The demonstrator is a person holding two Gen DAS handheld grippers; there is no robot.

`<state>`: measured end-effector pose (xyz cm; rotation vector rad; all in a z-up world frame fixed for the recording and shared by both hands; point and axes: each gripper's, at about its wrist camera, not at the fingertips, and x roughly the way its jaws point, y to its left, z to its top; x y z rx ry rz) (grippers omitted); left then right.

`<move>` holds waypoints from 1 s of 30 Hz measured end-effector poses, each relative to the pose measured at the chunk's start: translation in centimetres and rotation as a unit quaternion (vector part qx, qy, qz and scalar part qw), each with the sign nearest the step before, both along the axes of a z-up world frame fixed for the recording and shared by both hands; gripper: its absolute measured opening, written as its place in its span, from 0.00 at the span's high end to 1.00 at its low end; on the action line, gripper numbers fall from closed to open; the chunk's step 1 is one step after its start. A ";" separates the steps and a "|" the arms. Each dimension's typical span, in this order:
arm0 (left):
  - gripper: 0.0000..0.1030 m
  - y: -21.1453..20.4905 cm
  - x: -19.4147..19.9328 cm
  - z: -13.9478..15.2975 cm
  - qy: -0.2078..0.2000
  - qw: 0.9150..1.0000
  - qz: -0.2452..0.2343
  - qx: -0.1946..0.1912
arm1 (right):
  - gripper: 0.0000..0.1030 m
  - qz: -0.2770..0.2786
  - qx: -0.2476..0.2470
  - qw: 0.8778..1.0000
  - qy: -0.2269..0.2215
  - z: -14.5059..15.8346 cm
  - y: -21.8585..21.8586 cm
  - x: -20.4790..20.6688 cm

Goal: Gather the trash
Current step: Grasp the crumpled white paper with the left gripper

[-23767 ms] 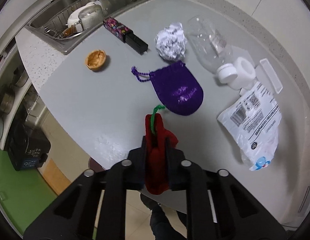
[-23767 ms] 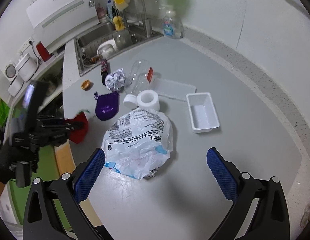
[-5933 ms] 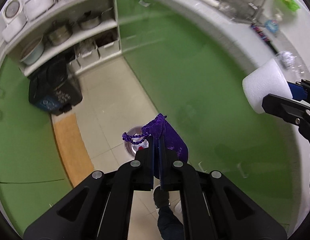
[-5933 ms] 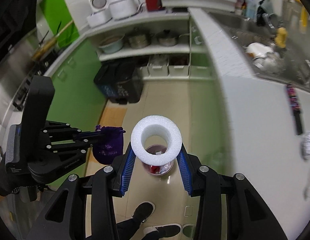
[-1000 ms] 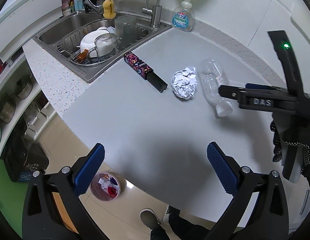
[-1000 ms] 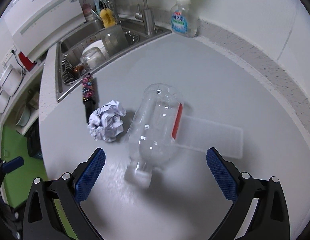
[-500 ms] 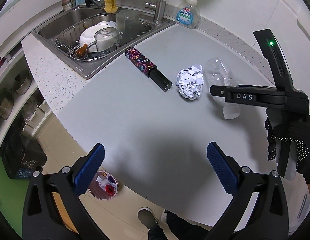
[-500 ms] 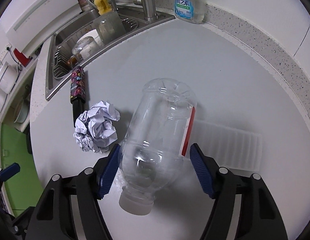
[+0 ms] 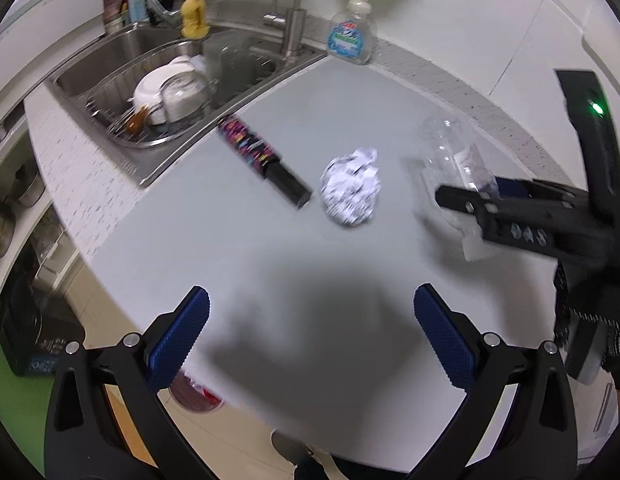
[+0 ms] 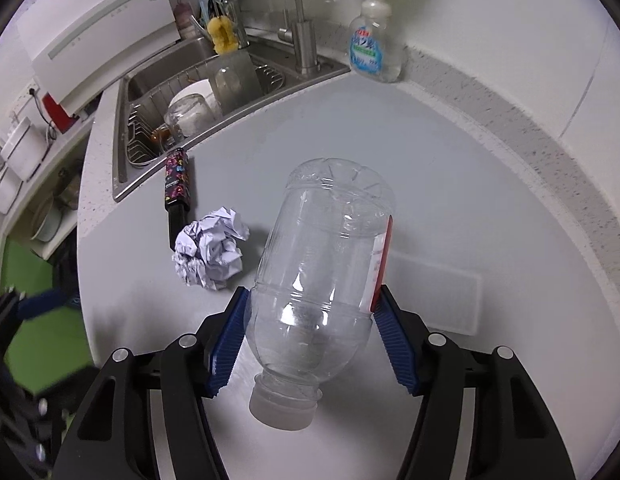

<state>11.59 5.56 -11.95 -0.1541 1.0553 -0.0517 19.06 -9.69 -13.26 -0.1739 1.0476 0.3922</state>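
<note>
The right gripper [image 10: 313,334] clamped a clear plastic bottle [image 10: 321,276] between its 2 blue pads on a grey kitchen counter [image 10: 449,168], the cap end pointing back toward the camera and the base toward the sink [image 10: 198,92]. A crumpled paper ball [image 10: 210,250] sat on the counter just left of the bottle, beside a dark patterned box [image 10: 177,184]. A flat white lid [image 10: 433,298] lay to the bottle's right. The left gripper [image 9: 311,338] hung above the counter's near edge with its jaws spread wide and nothing between them. A soap dispenser [image 9: 351,36] stood at the wall, and a small bin [image 9: 194,396] showed on the floor below.
</note>
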 end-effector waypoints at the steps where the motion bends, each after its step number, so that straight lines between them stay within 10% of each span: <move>1: 0.03 -0.3 0.4 0.1 -0.001 1.000 -0.004 0.000 | 0.41 -0.001 0.000 1.000 -0.001 0.2 -0.3 -0.2; 24: 0.05 -4.8 9.9 -3.1 0.010 0.997 -0.066 0.030 | 0.40 -0.043 0.018 0.999 -0.010 2.2 -8.3 -0.6; 26: 0.36 -5.0 10.1 -3.5 0.013 0.997 -0.067 0.040 | 0.40 -0.041 0.019 0.999 -0.010 2.2 -8.3 -0.6; 30: 0.62 -4.9 10.1 -3.6 0.015 0.996 -0.059 0.064 | 0.40 -0.036 0.020 0.999 -0.010 2.2 -8.2 -0.9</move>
